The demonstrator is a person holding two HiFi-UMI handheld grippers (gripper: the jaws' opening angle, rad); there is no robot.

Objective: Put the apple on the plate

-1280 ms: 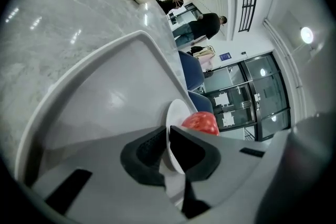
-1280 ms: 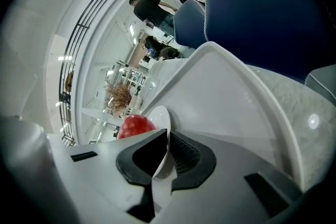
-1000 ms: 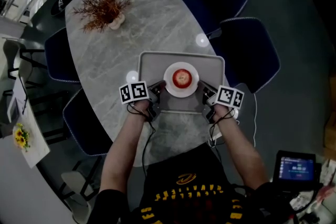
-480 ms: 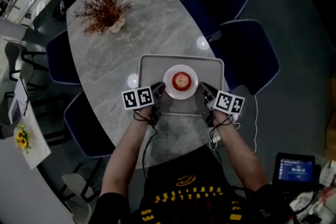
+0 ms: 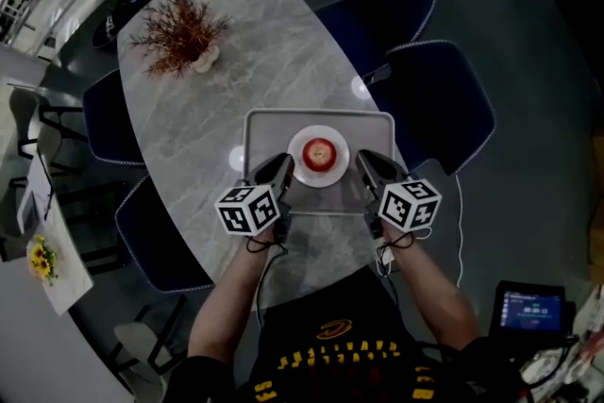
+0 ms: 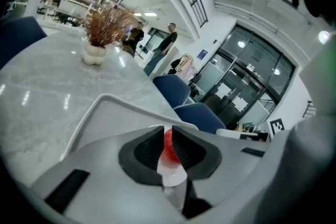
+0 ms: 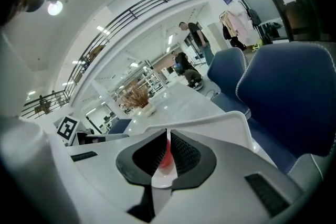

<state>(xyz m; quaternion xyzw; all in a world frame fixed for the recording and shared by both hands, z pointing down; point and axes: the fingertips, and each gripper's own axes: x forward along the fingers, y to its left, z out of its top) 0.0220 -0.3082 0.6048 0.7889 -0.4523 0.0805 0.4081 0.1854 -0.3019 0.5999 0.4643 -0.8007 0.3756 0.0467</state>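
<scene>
While inside the grey tray (image 5: 269,132), white plate (image 5: 337,141) with red apple (image 5: 319,153).

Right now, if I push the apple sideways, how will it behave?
Likely to roll: the apple is round and sits loose on the shallow plate. It looks whole, so it is probably stiff under a grip. The plate looks smooth and sits on a smooth tray, so it may slide along too.

Apple (image 7: 166,157) and plate (image 7: 163,179) show only as slivers between the jaws of the right gripper (image 7: 168,138); the rest lies hidden behind them.
</scene>
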